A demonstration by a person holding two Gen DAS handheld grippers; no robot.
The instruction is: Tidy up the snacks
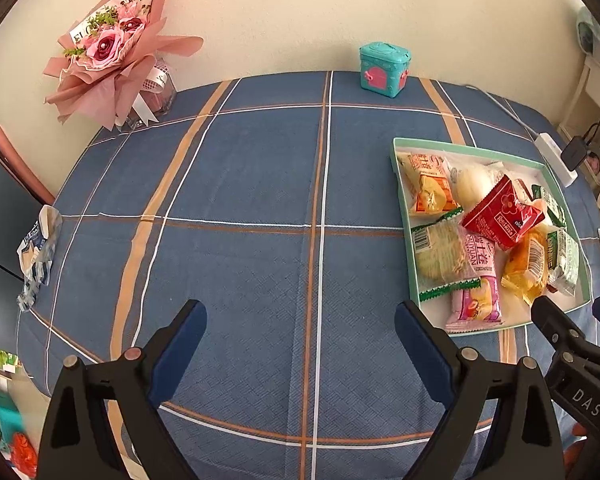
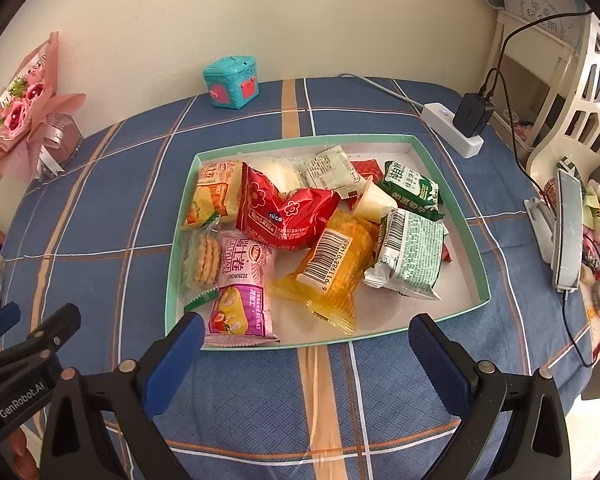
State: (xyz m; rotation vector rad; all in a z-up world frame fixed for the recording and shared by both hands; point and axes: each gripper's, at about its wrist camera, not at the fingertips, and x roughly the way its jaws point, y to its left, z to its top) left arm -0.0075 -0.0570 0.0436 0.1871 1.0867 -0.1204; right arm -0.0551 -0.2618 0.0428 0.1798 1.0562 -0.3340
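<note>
Cream wall (image 1: pixel 284 12) behind blue plaid tablecloth (image 1: pixel 240 168)

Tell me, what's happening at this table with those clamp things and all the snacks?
A person holds two hand-held grippers over a table with a blue plaid cloth. Both the left gripper and right gripper are open and hold nothing. The snack packets, such as a red one, are piled in a shallow green tray, just ahead of the right gripper.

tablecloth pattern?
Blue plaid tablecloth with orange and white stripes; the left wrist view shows it best.
</note>
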